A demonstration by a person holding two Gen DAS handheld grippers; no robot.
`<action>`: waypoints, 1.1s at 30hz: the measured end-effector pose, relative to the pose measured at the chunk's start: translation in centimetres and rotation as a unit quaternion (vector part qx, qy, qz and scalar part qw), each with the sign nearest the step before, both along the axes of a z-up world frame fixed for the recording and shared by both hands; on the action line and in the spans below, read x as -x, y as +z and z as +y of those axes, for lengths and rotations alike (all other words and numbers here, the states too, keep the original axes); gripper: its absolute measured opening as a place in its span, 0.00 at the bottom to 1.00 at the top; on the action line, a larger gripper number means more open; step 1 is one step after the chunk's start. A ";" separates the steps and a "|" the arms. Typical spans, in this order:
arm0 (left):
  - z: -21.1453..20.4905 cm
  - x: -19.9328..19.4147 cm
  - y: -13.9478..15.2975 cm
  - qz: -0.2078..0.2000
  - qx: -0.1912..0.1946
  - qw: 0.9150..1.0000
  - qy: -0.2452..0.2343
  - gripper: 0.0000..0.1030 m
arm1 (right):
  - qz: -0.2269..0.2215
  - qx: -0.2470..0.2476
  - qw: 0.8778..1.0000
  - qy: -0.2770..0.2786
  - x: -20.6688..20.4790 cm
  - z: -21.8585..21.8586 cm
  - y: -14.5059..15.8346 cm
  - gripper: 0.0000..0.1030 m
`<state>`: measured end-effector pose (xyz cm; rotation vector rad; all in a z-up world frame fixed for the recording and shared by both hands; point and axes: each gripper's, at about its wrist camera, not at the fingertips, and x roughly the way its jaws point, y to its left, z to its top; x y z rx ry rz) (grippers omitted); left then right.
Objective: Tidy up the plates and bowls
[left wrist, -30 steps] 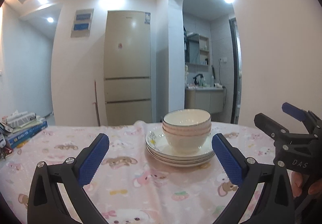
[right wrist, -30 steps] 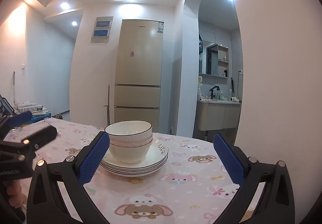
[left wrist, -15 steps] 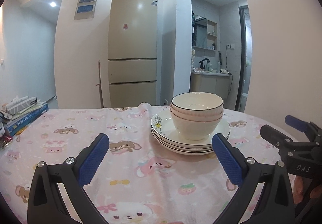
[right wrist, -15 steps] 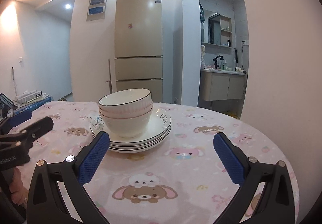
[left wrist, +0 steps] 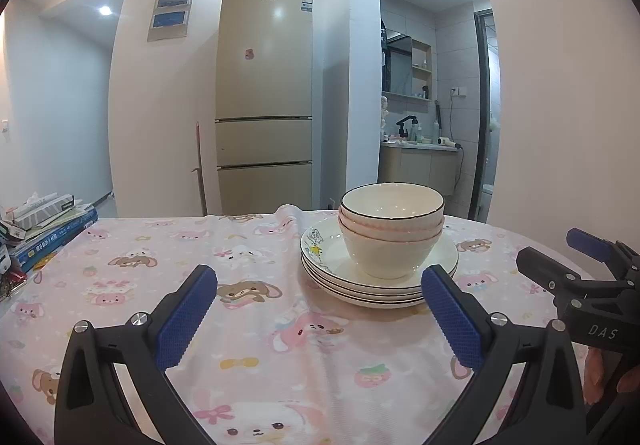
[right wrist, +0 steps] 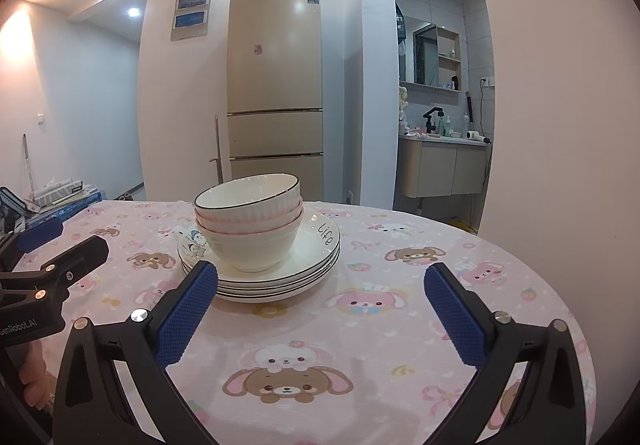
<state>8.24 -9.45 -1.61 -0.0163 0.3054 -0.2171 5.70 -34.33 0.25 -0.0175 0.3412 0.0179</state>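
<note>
Three cream bowls (left wrist: pixel 391 233) (right wrist: pixel 249 223) are nested on a stack of white plates (left wrist: pixel 332 279) (right wrist: pixel 316 257) on the pink cartoon tablecloth (left wrist: pixel 256 329). My left gripper (left wrist: pixel 319 311) is open and holds nothing, with the stack just beyond and right of centre between its blue pads. My right gripper (right wrist: pixel 321 311) is open and holds nothing too, with the stack ahead behind its left pad (right wrist: pixel 186 317). Each gripper shows at the edge of the other's view: the right one (left wrist: pixel 580 277) and the left one (right wrist: pixel 48 257).
A pile of books and boxes (left wrist: pixel 44 223) sits at the table's left edge. The round table's far right rim (right wrist: pixel 532 265) lies near a wall. Beyond stand a tall fridge (left wrist: pixel 264 101) and a washbasin alcove (right wrist: pixel 440 161). A hand (left wrist: pixel 608 373) holds the right gripper.
Both views have tilted down, so more tablecloth shows and the stack sits farther ahead. The grippers stayed open; the plates and bowls did not move.
</note>
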 end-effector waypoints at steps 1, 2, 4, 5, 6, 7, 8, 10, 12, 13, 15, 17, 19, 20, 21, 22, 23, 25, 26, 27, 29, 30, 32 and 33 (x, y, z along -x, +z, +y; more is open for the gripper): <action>0.0 0.1 0.0 0.000 0.000 1.000 -0.001 1.00 | 0.000 0.000 1.000 0.000 0.0 0.0 0.0 1.00; 0.0 0.1 0.0 0.000 0.000 1.000 -0.002 1.00 | 0.001 -0.001 1.000 0.001 0.0 0.0 0.0 1.00; 0.0 0.1 0.0 -0.001 0.001 1.000 -0.003 1.00 | 0.004 -0.003 1.000 0.001 -0.2 -0.1 0.0 1.00; 0.0 0.1 -0.1 -0.001 0.001 1.000 -0.002 1.00 | 0.005 -0.004 1.000 0.000 -0.2 -0.1 -0.1 1.00; 0.0 0.1 -0.1 -0.001 0.001 1.000 -0.003 1.00 | 0.006 -0.005 1.000 -0.001 -0.3 -0.2 -0.1 1.00; -0.1 0.0 -0.1 0.000 0.001 1.000 -0.003 1.00 | 0.006 -0.005 1.000 -0.002 -0.3 -0.2 -0.1 1.00; -0.1 0.1 -0.1 -0.001 0.001 1.000 -0.003 1.00 | 0.005 -0.005 1.000 -0.001 -0.3 -0.1 0.0 1.00; -0.1 0.0 -0.1 -0.001 0.001 1.000 -0.003 1.00 | 0.004 -0.002 1.000 0.000 -0.3 0.0 -0.1 1.00; -0.1 0.0 -0.1 -0.001 0.001 1.000 -0.003 1.00 | 0.003 -0.001 1.000 0.002 -0.3 0.1 0.0 1.00; -0.1 0.1 -0.1 -0.001 0.001 1.000 -0.003 1.00 | 0.003 -0.001 1.000 0.002 -0.3 0.1 0.0 1.00; -0.1 0.0 -0.1 -0.001 0.001 1.000 -0.002 1.00 | 0.003 -0.001 1.000 0.001 -0.3 0.1 0.0 1.00; -0.1 0.0 -0.1 -0.001 0.001 1.000 -0.002 1.00 | 0.003 -0.001 1.000 0.000 -0.2 0.2 0.0 1.00; -0.1 0.0 -0.1 -0.001 0.001 1.000 -0.002 1.00 | 0.003 0.000 1.000 0.001 -0.2 0.3 0.0 1.00; -0.1 0.0 -0.1 -0.001 0.001 1.000 -0.003 1.00 | 0.004 0.000 1.000 0.001 -0.2 0.2 0.0 1.00; -0.1 0.0 -0.1 -0.001 0.001 1.000 -0.003 1.00 | 0.003 0.001 1.000 0.002 -0.2 0.2 0.0 1.00; -0.1 0.0 -0.1 0.000 0.001 1.000 -0.003 1.00 | 0.003 0.001 1.000 0.002 -0.2 0.3 0.1 1.00; -0.1 0.0 -0.1 -0.001 0.001 1.000 -0.002 1.00 | 0.003 0.001 1.000 0.003 -0.2 0.3 0.1 1.00; -0.1 0.0 -0.1 -0.001 0.001 1.000 -0.002 1.00 | 0.003 0.001 1.000 0.002 -0.2 0.3 0.1 1.00; -0.1 0.0 -0.1 -0.001 0.001 1.000 -0.002 1.00 | 0.002 0.000 1.000 0.001 -0.2 0.3 0.1 1.00; -0.1 0.0 -0.1 -0.001 0.001 1.000 -0.002 1.00 | 0.001 0.000 1.000 0.001 -0.1 0.2 0.1 1.00; -0.1 0.0 -0.1 0.000 0.001 1.000 -0.003 1.00 | 0.002 0.001 1.000 0.001 -0.2 0.2 0.1 1.00; -0.1 0.0 -0.1 -0.001 0.001 1.000 -0.003 1.00 | 0.003 0.000 1.000 0.002 -0.2 0.2 0.1 1.00; -0.1 0.1 -0.1 -0.001 0.001 1.000 -0.003 1.00 | 0.005 0.000 1.000 0.002 -0.2 0.2 0.1 1.00; -0.1 0.0 -0.1 -0.001 0.001 1.000 -0.003 1.00 | 0.005 -0.001 1.000 0.001 -0.2 0.1 0.1 1.00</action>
